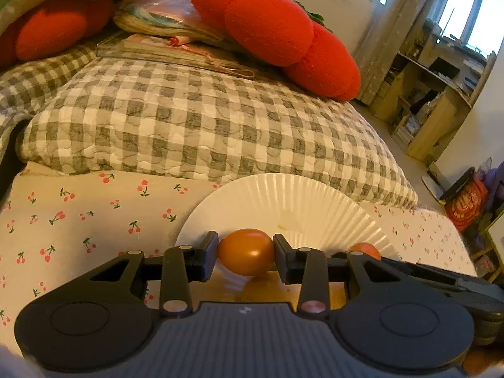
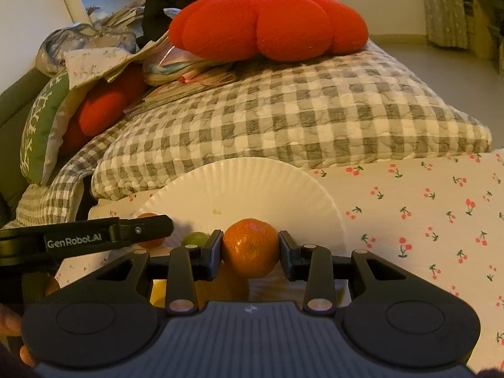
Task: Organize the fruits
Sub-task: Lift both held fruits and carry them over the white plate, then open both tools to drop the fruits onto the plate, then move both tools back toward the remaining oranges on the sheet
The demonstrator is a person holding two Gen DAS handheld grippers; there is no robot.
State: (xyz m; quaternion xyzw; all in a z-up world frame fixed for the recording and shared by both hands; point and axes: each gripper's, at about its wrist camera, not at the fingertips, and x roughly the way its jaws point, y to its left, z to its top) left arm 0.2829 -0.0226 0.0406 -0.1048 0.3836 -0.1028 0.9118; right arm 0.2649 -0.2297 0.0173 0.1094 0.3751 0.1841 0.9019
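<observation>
Left tongs: nearly closed, pads pressing both sides of a smooth orange tomato, held at the near rim of the paper plate. In the right view these tongs show side-on at the left edge, branded arm across the plate's near-left rim.

Right tongs: also nearly closed, clamped on a mandarin with dimpled skin, held over the near edge of the same plate.

Plate lies on a cherry-print sheet on a bed, its far rim against a grey-checked quilt. Plate centre bare but for a small yellowish smear.

Other fruit: a green one just left of the right tongs; another orange piece at the plate's right rim in the left view.

Red tomato cushion sits on the quilt.
</observation>
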